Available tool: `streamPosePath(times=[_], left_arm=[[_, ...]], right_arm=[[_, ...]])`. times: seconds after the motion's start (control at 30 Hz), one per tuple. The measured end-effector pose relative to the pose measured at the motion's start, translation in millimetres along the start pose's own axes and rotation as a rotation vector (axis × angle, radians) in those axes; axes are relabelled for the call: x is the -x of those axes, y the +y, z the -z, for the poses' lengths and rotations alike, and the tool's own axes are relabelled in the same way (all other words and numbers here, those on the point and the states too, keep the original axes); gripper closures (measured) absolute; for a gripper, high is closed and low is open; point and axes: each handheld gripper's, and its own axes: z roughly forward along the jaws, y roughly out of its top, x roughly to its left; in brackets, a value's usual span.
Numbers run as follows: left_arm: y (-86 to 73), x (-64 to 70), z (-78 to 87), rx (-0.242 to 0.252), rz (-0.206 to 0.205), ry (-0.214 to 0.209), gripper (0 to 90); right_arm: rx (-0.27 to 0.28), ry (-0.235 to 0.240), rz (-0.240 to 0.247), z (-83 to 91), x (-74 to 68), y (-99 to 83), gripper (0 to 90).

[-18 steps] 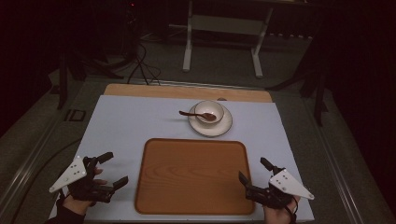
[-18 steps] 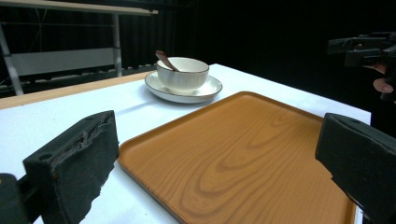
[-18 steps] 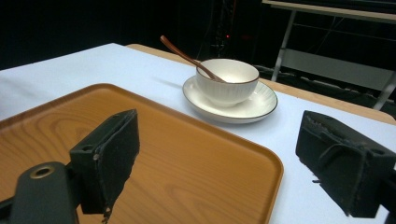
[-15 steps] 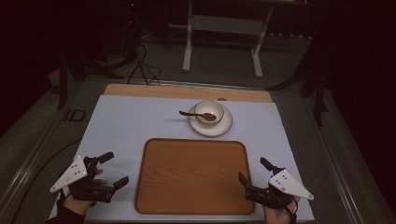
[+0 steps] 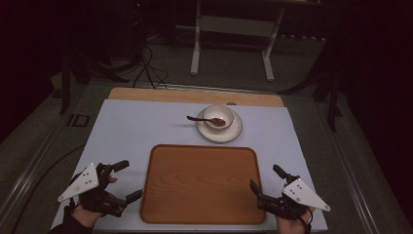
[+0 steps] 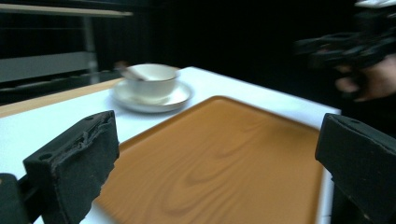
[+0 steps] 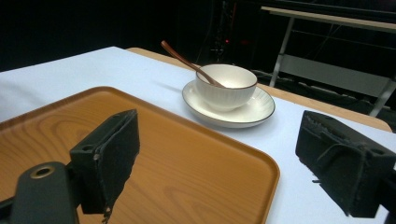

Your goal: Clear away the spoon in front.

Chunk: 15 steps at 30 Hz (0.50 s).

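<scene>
1. The left hand-held gripper [image 5: 122, 180] rests on the tabletop [image 5: 131, 131] just beside the left edge of the wooden tray [image 5: 199, 183], its jaws spread wide with nothing between them. The right hand-held gripper [image 5: 265, 184] sits at the tray's right edge, likewise agape and empty.
2. The tray lies flat at the near middle of the tabletop, with nothing on it. The bowl [image 5: 217, 117], with a spoon [image 5: 204, 120] in it, stands on a saucer [image 5: 220, 132] just beyond the tray's far edge.
3. If both grippers pinch the tray's thin rim unevenly, one side could slip free and the tray would tilt or drop.
4. Sliding the tray forward could knock the saucer, since the two are close together.
5. If the bowl is to be carried, the spoon is the weak point: its handle juts out over the rim, and a jaw brushing it could flip it out or tip the bowl.
6. Gripping the saucer alone risks the bowl sliding off it.
</scene>
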Motion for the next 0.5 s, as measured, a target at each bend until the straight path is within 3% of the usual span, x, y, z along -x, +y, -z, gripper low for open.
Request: streamPosePath(times=[0.13,0.23,0.3,0.33,0.37,0.5], left_arm=[[13.7,1.4,-11.8,0.018,0.019,-0.032,0.0],[26.6,2.1,-25.7,-0.011,0.000,-0.009,0.0],[34.9,1.2,-34.6,-0.021,-0.001,-0.039,0.0],[34.9,1.2,-34.6,-0.021,-0.001,-0.039,0.0],[43.3,-1.1,-47.9,-0.040,-0.006,-0.034,0.0],[50.1,-9.7,-68.8,-0.056,0.022,0.000,0.0]], right_arm=[[-0.003,-0.003,0.010,-0.7,-2.2,1.0,13.5],[0.005,-0.005,0.015,0.5,-2.9,2.5,13.5],[0.009,-0.007,0.016,0.4,-2.8,3.7,13.5],[0.009,-0.007,0.016,0.4,-2.8,3.7,13.5],[0.010,-0.008,0.017,0.2,-3.1,4.2,13.5],[0.011,-0.005,0.019,0.1,-3.9,4.3,13.5]])
